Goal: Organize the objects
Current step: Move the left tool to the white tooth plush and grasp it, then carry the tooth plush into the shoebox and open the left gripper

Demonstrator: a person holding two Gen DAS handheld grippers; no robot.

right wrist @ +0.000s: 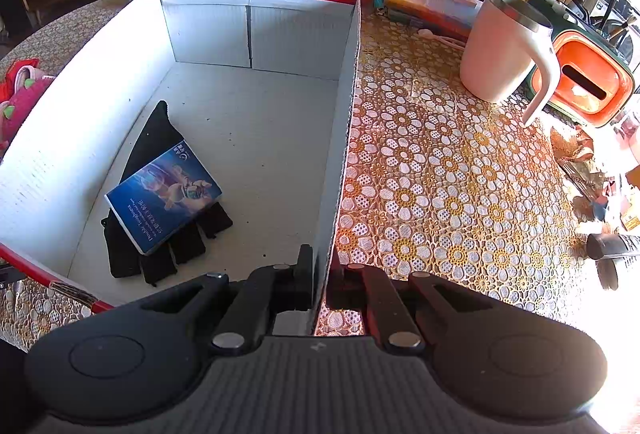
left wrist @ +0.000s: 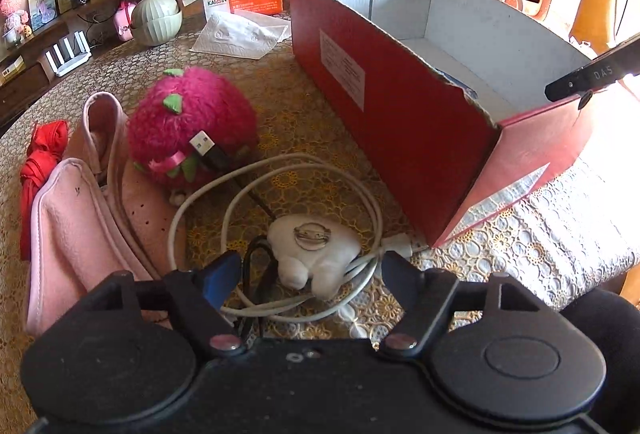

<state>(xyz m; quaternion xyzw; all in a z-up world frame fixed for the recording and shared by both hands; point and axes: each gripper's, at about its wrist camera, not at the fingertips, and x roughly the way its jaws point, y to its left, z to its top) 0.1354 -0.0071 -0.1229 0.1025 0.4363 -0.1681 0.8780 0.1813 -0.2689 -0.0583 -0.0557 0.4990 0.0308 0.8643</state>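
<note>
- Closest to us, our left gripper [left wrist: 310,266] hangs low over the table near its front edge, jaws spread and clenched on nothing; the blue pads flank a small white plush brooch [left wrist: 310,254] lying pin-side up.
- A looped white cable [left wrist: 276,230] is tangled around and under that brooch, with a black USB cable [left wrist: 212,149] running up onto the pink plush fruit [left wrist: 192,125] beside it.
- Our right gripper [right wrist: 320,274] is clenched on the near end of the right-hand wall of the red box [right wrist: 344,137], pinning the box to the table.
- Inside the box, a blue packet [right wrist: 164,193] sits atop a black glove [right wrist: 160,234] against its left wall.
- The pink pouch [left wrist: 76,230] and a red umbrella [left wrist: 40,161] wait at the table's left edge.
- Risk, as we judge it: closing here could catch the white cable along with the brooch, dragging the whole loop up.
- The cable's plug lies right by the box's corner, so it might snag there.
- If the right gripper lets go of the wall, the light box could slide.
</note>
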